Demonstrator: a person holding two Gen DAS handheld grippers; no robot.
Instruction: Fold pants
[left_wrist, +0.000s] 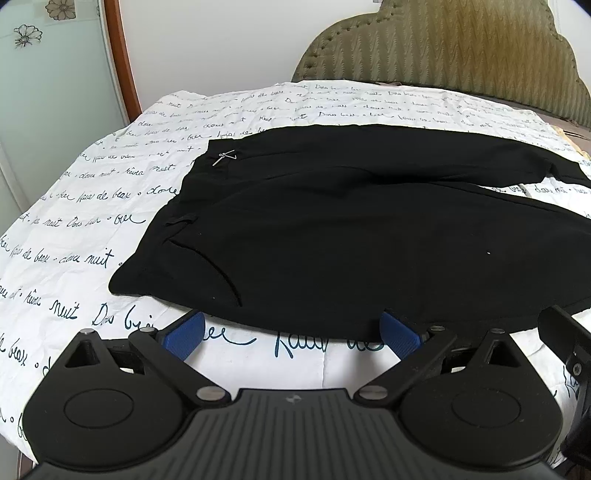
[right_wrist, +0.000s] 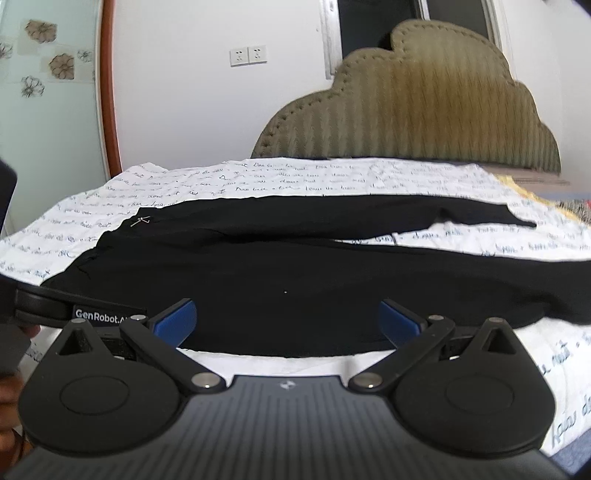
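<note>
Both grippers poised at the near edge of the pants, nothing folded yet.

Left wrist view: the left gripper (left_wrist: 291, 334) hangs just short of the pants (left_wrist: 332, 229), fingers spread wide and holding nothing; the pants lie flat on the sheet (left_wrist: 74, 221), waist end to the left, legs splayed rightward, a small clasp (left_wrist: 223, 157) at the far waist corner. Best bet, I'd say: pinch the near hem cleanly and carry it over the far leg. Right wrist view: the right gripper (right_wrist: 288, 321), fingers also spread and empty, sits over the pants' near edge. Headboard (right_wrist: 406, 110) beyond the pants; a strap (right_wrist: 74, 306) intrudes left of them, nothing blocking.
</note>
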